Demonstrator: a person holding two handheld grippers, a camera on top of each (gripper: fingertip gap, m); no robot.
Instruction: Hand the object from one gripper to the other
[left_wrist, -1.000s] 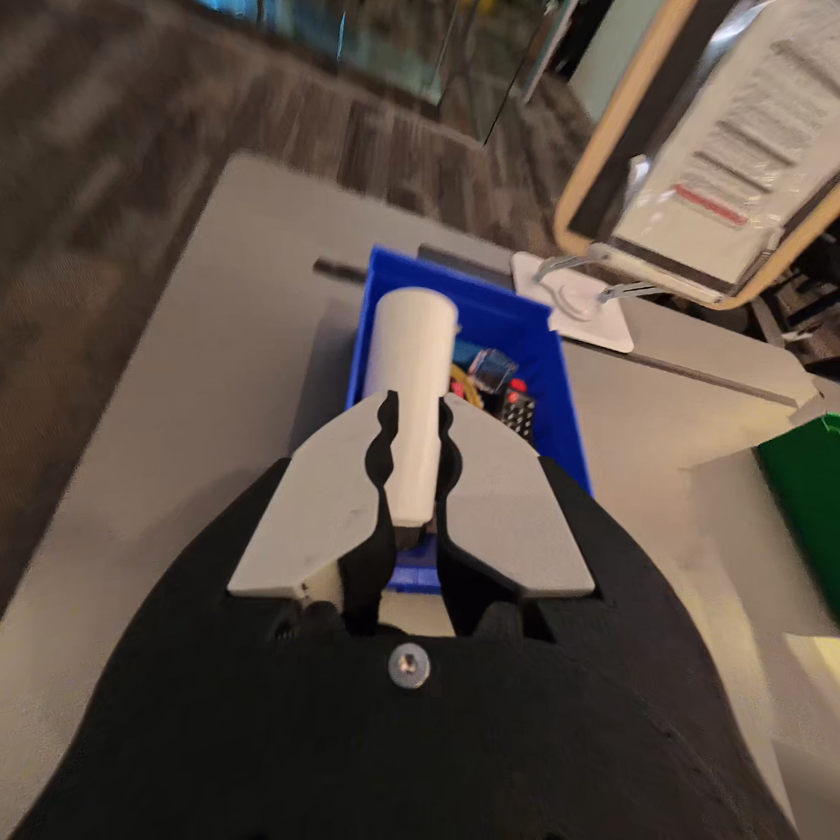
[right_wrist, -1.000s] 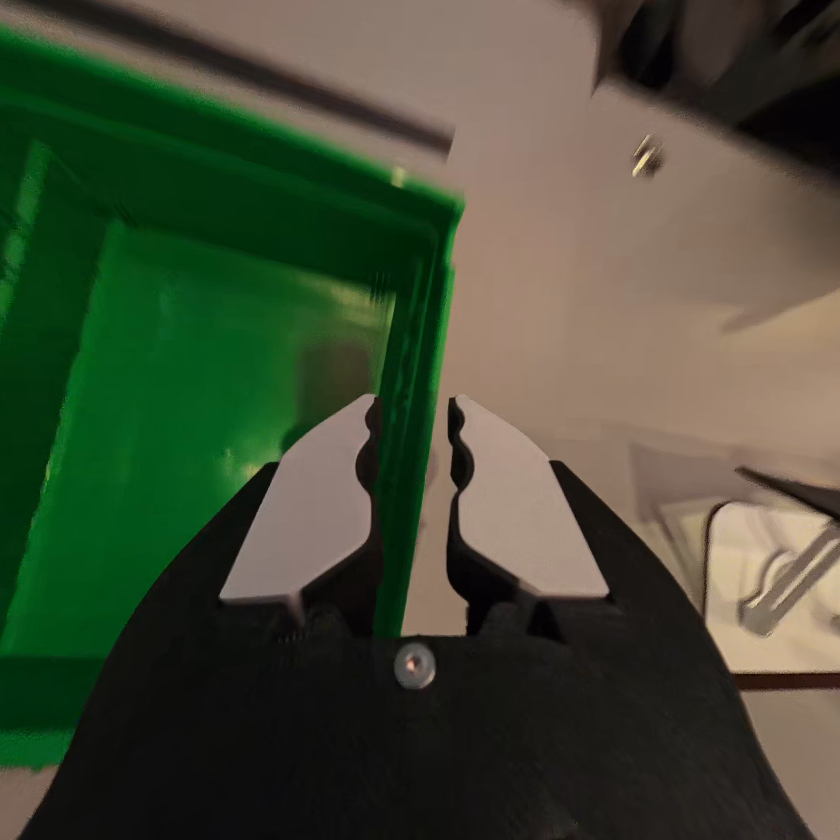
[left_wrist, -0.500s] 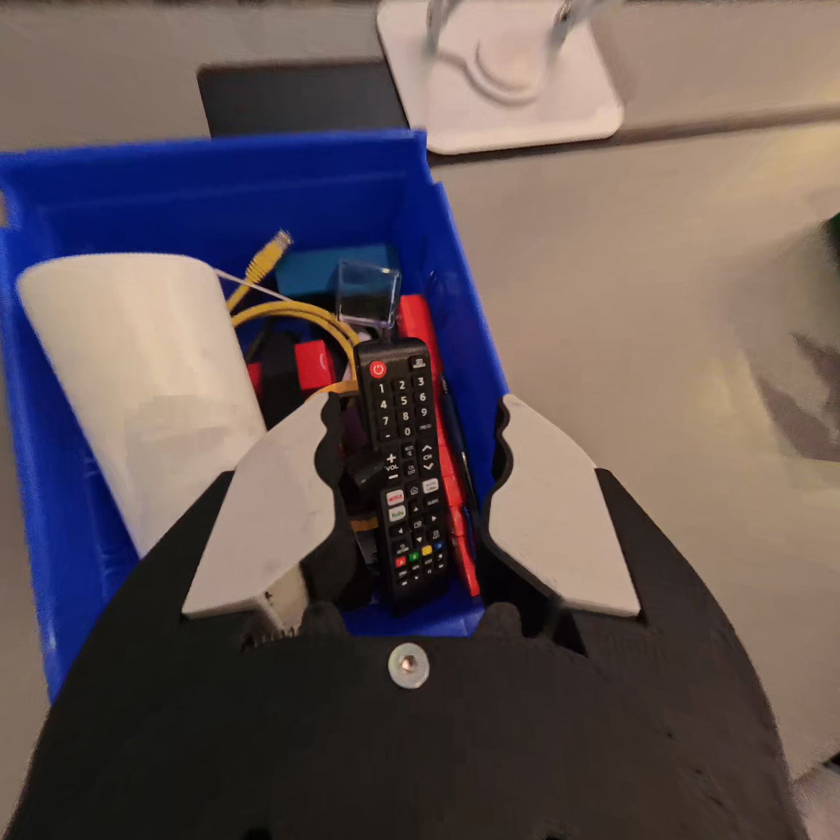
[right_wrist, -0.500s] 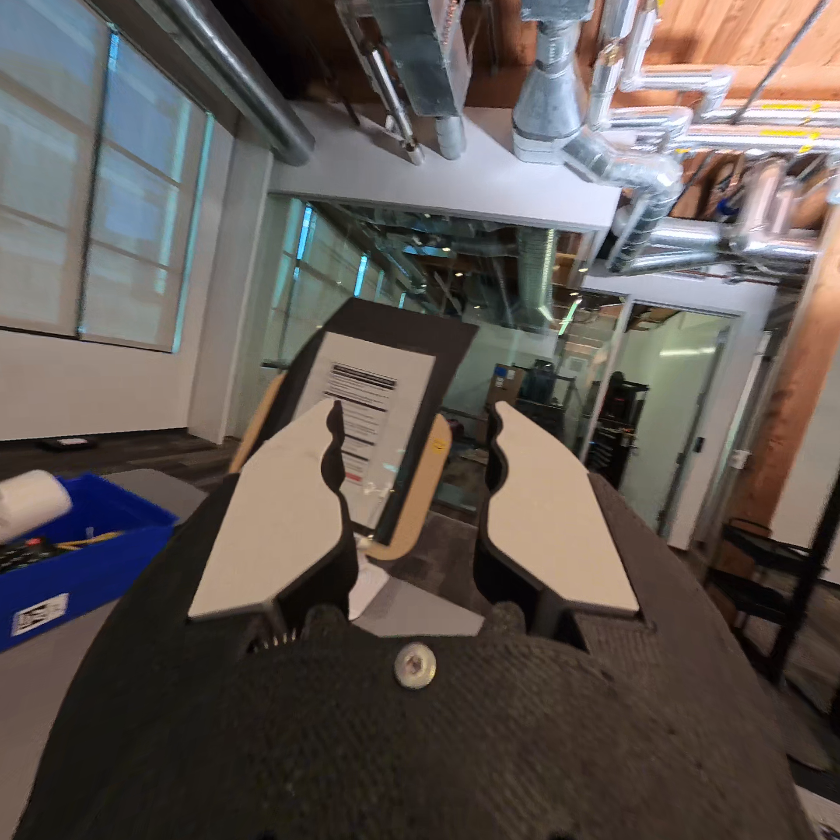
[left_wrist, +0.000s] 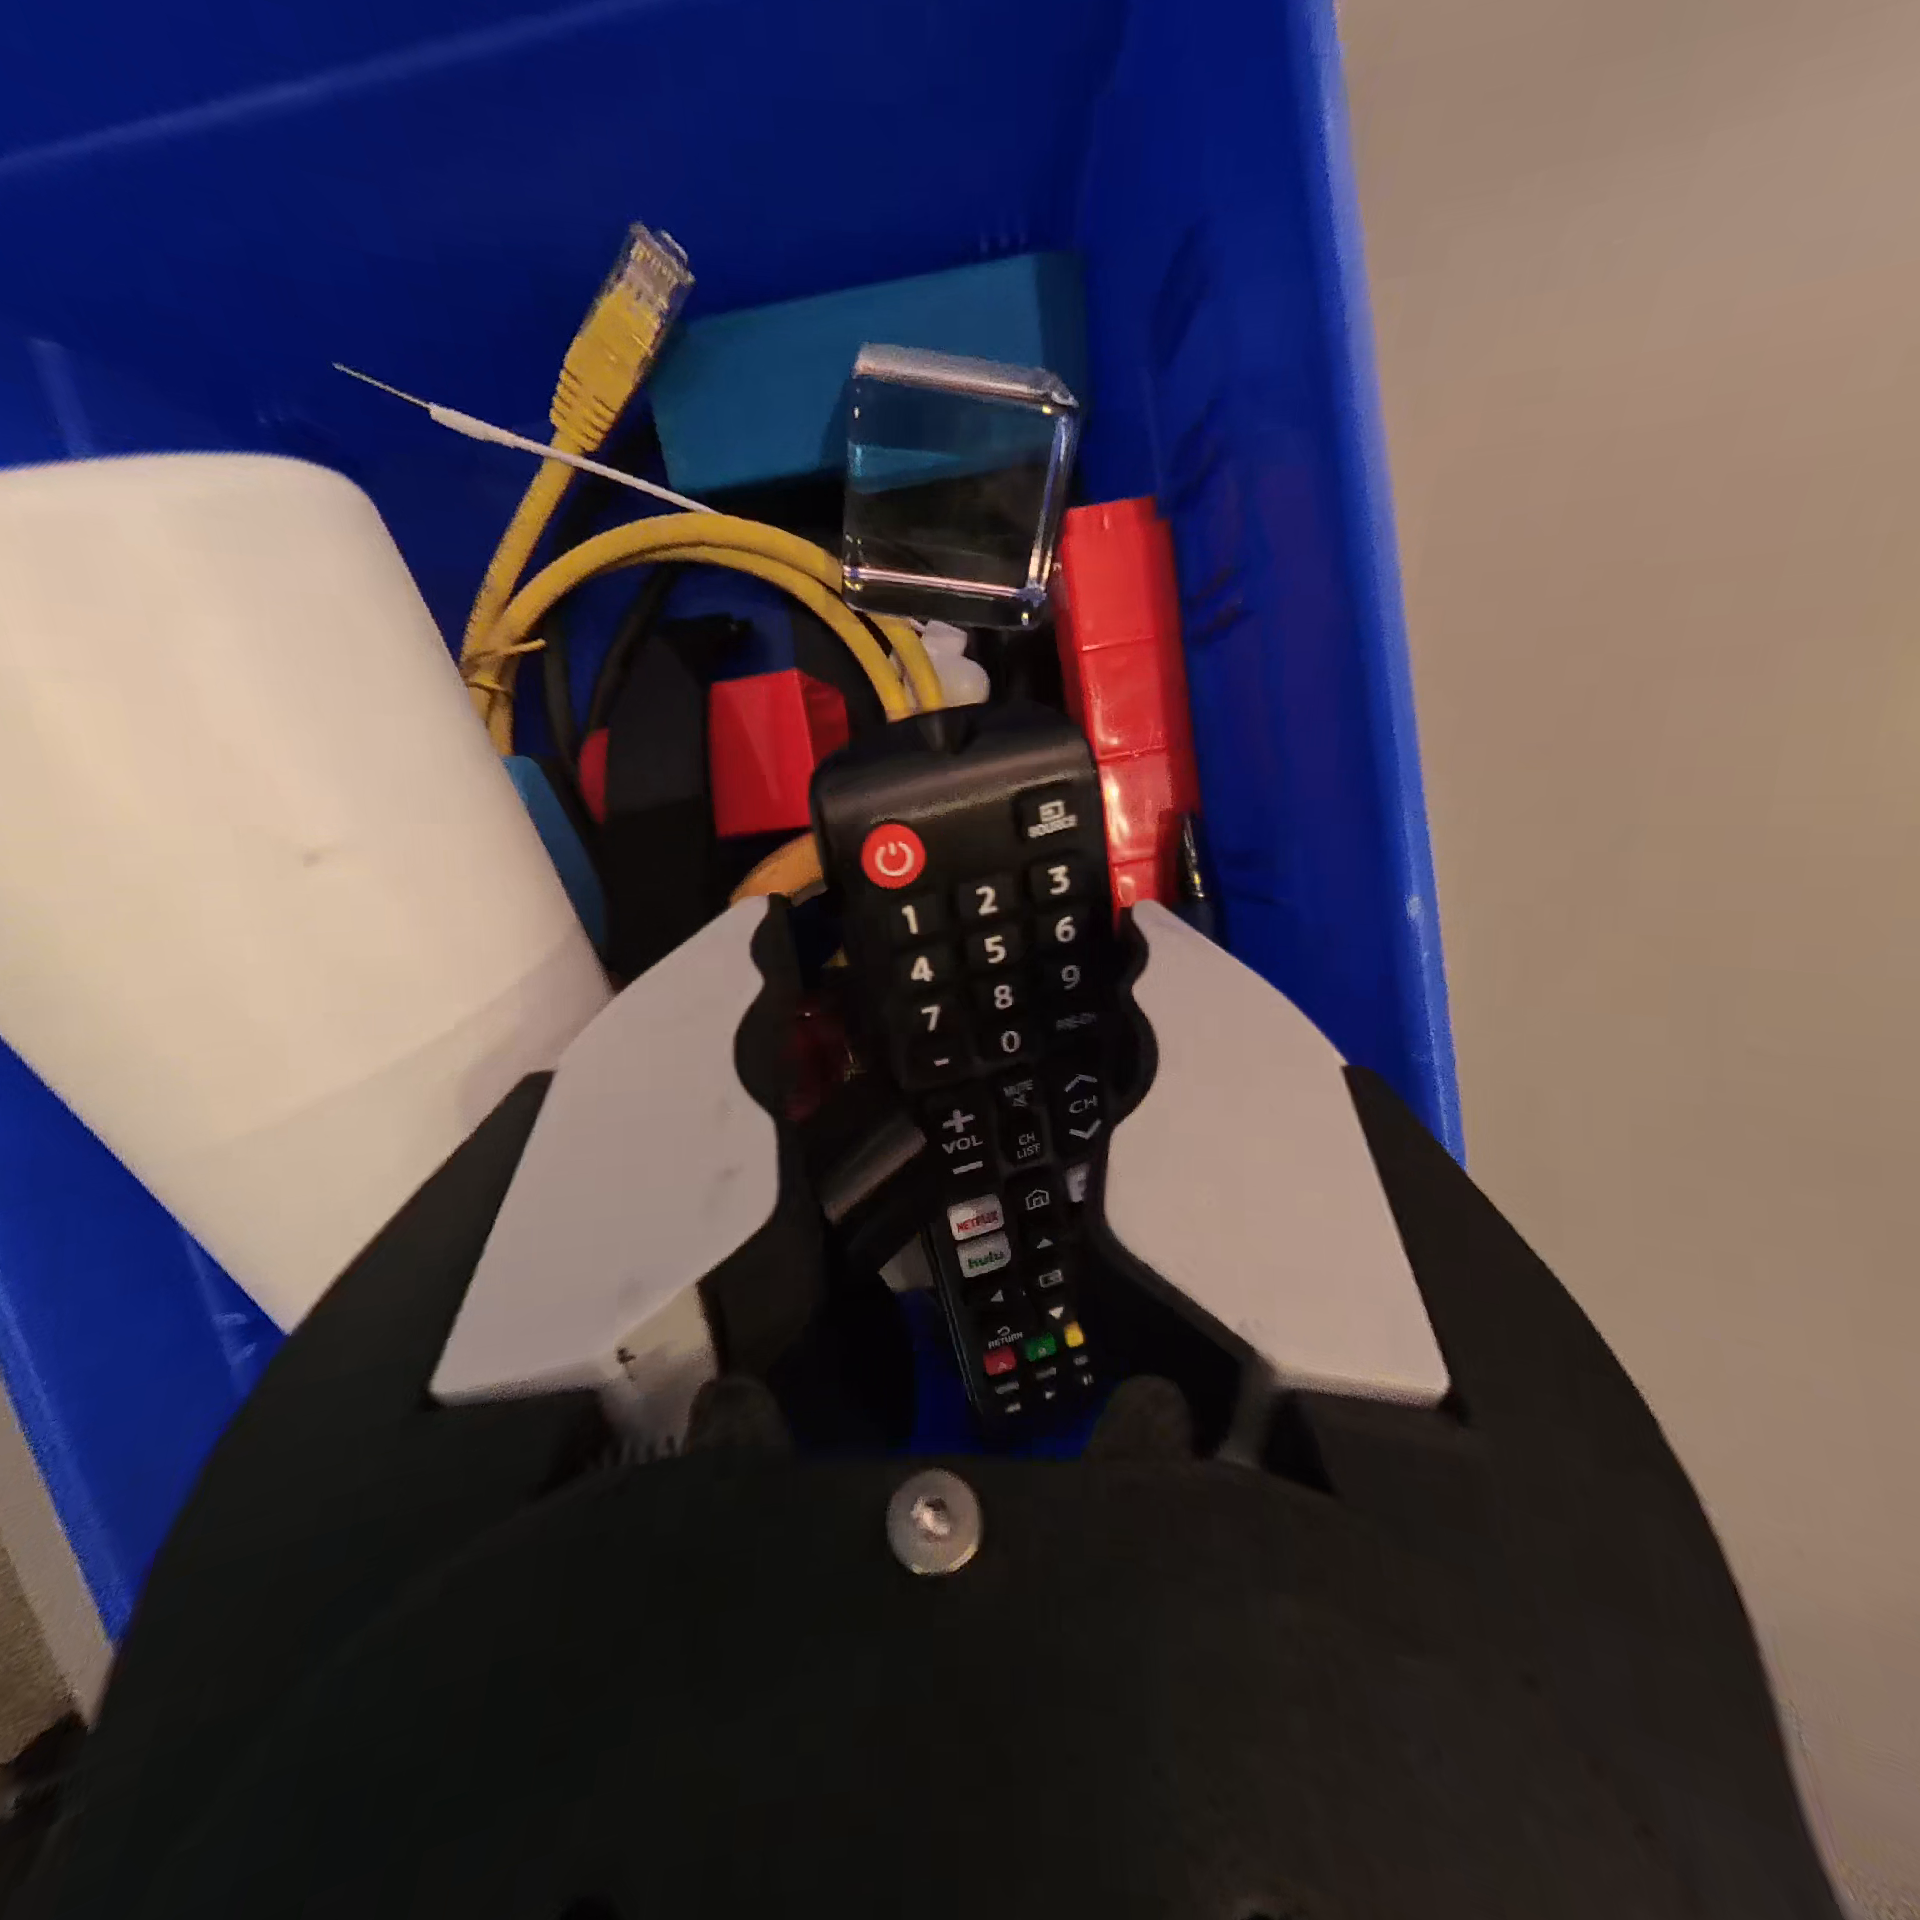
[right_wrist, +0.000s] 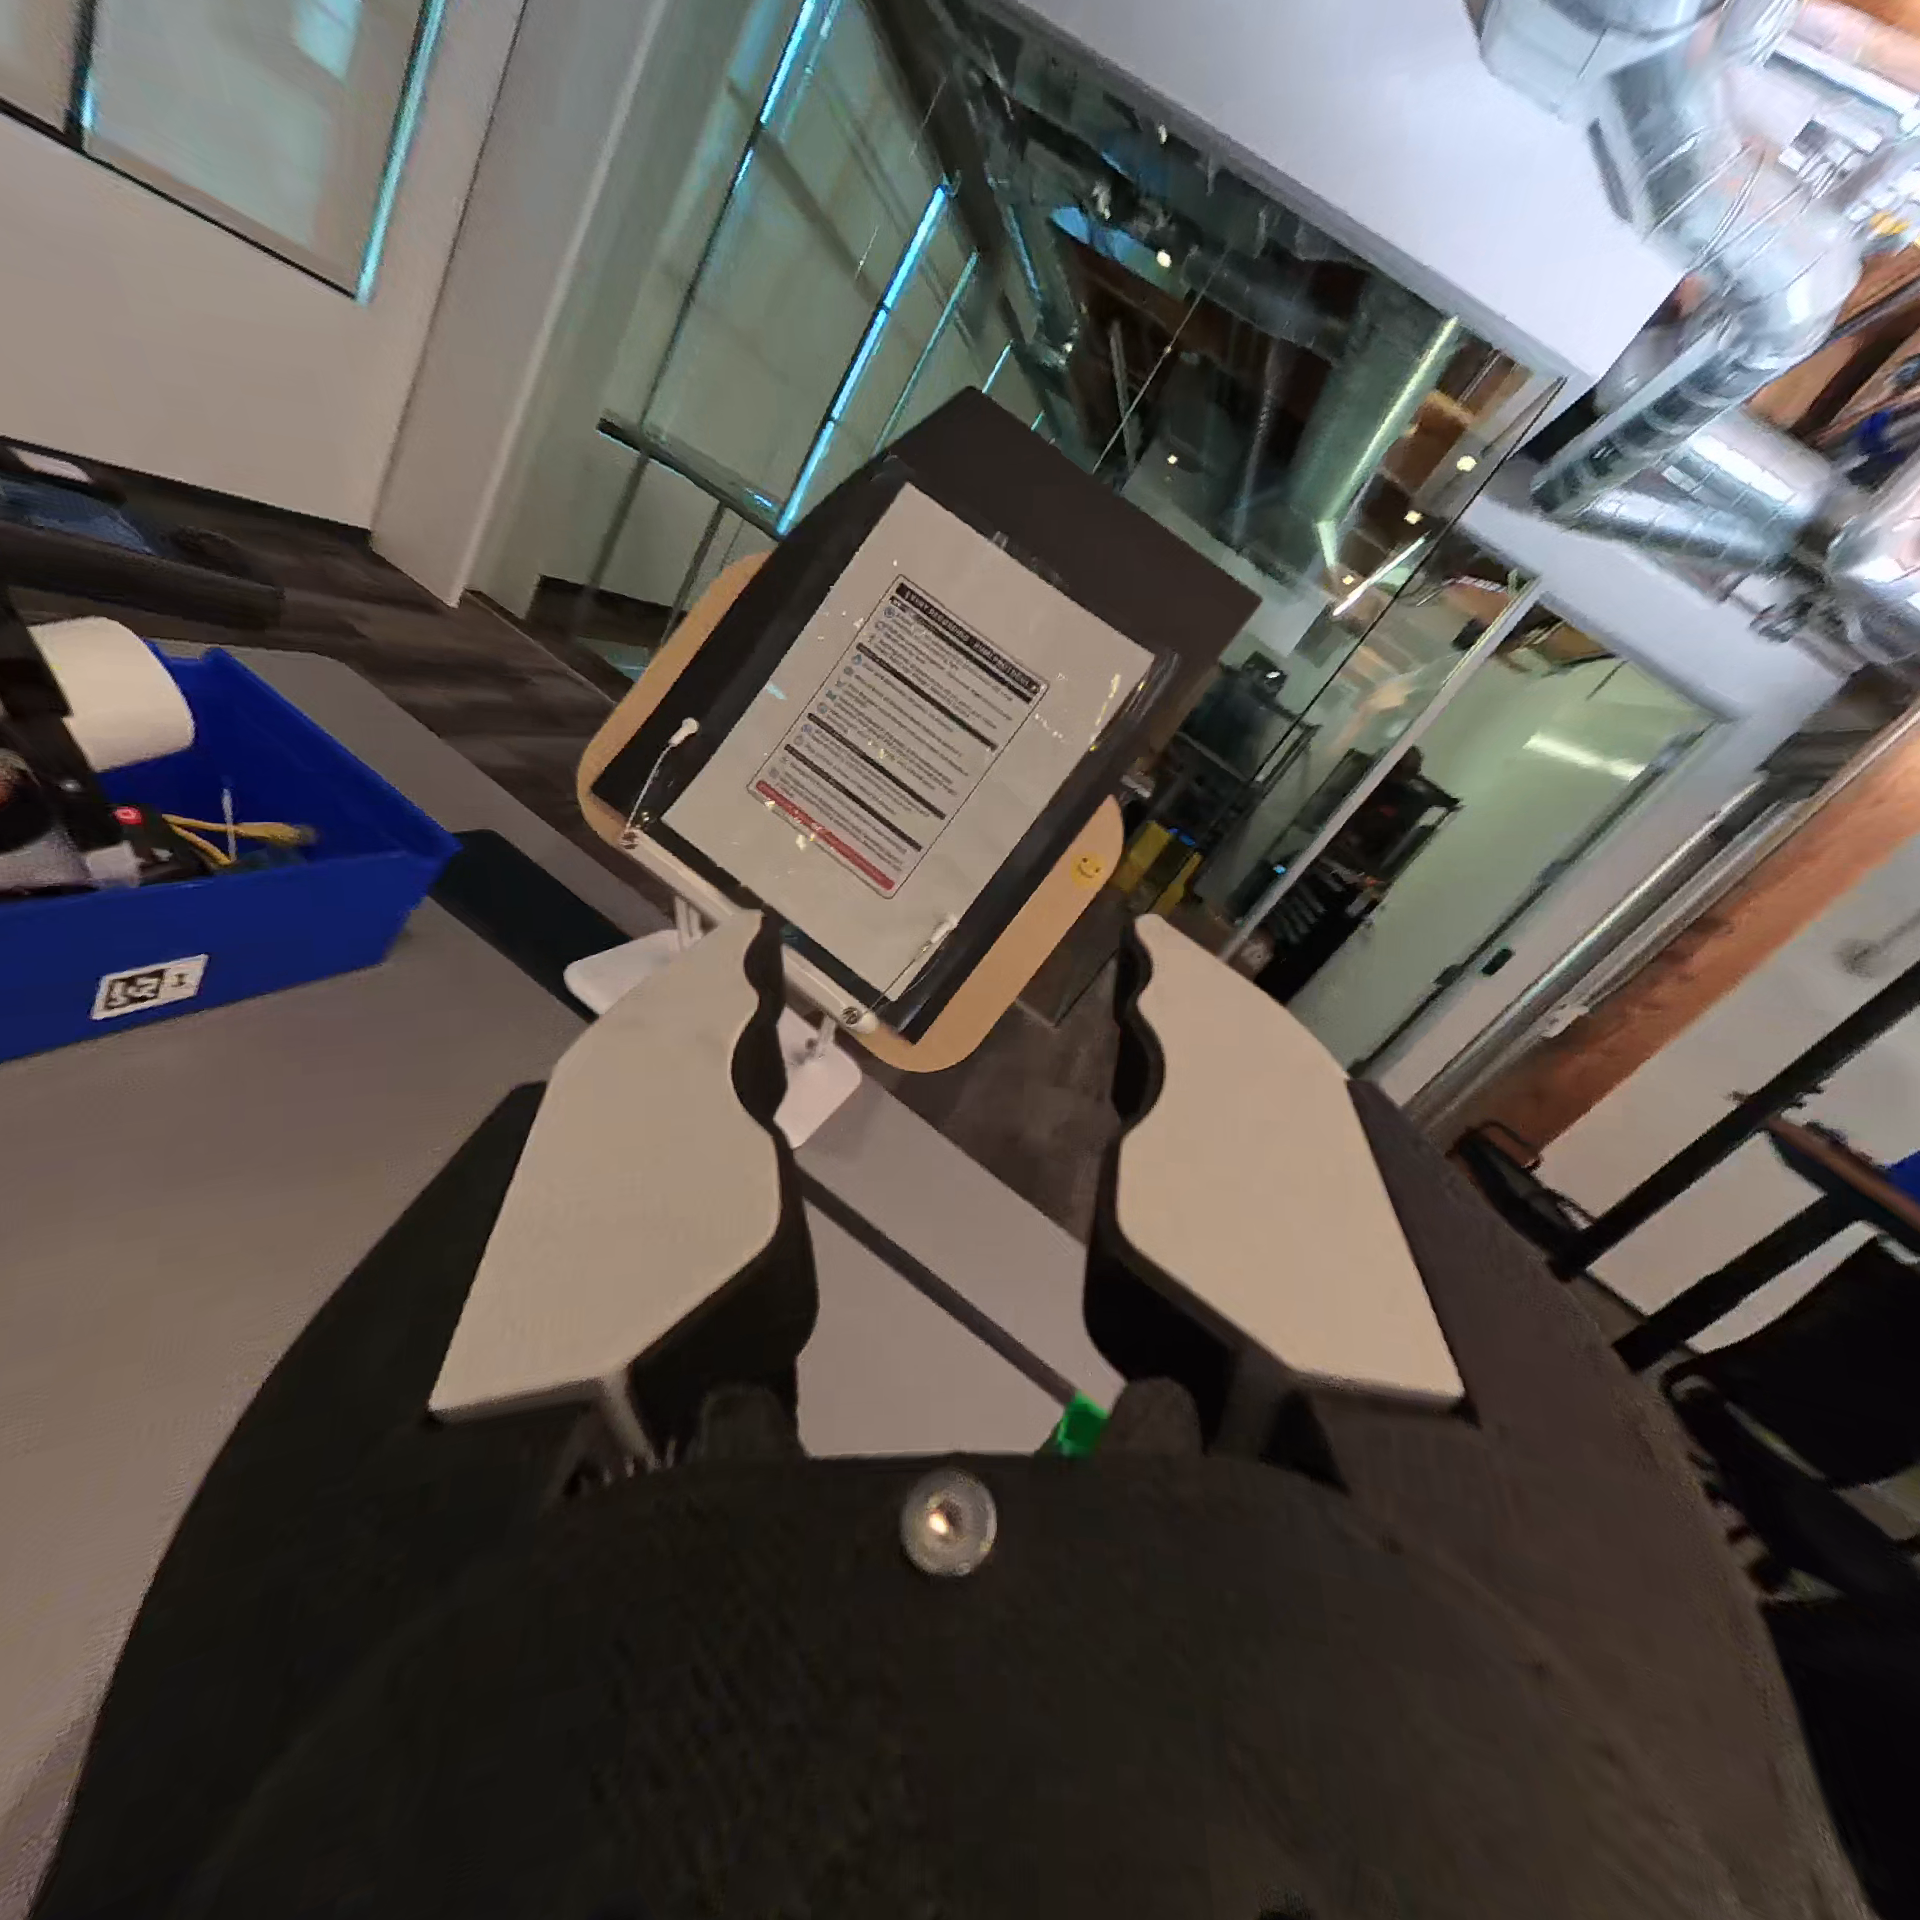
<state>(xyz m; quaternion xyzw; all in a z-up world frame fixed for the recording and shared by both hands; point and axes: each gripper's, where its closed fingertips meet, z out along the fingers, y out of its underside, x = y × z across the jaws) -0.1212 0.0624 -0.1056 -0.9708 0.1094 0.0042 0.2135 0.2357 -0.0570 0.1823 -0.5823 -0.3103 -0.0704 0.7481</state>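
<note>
Left tongs (left_wrist: 948, 914) spread astride remote (left_wrist: 977, 1049), bin wall (left_wrist: 1278, 623) near.

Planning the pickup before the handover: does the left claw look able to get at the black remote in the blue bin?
Probably yes: the left claw is open and straddles the black remote, which lies on top of the clutter in the blue bin.

An office or lab space in a converted industrial building: glass partition walls (right_wrist: 790, 343), exposed silver ducts (right_wrist: 1704, 187) under a timber ceiling, and dark carpet tiles (right_wrist: 499, 655). A grey counter (right_wrist: 208, 1174) carries a blue parts bin (right_wrist: 239, 914) and, at its far edge, a framed notice on a stand (right_wrist: 894, 769).
</note>
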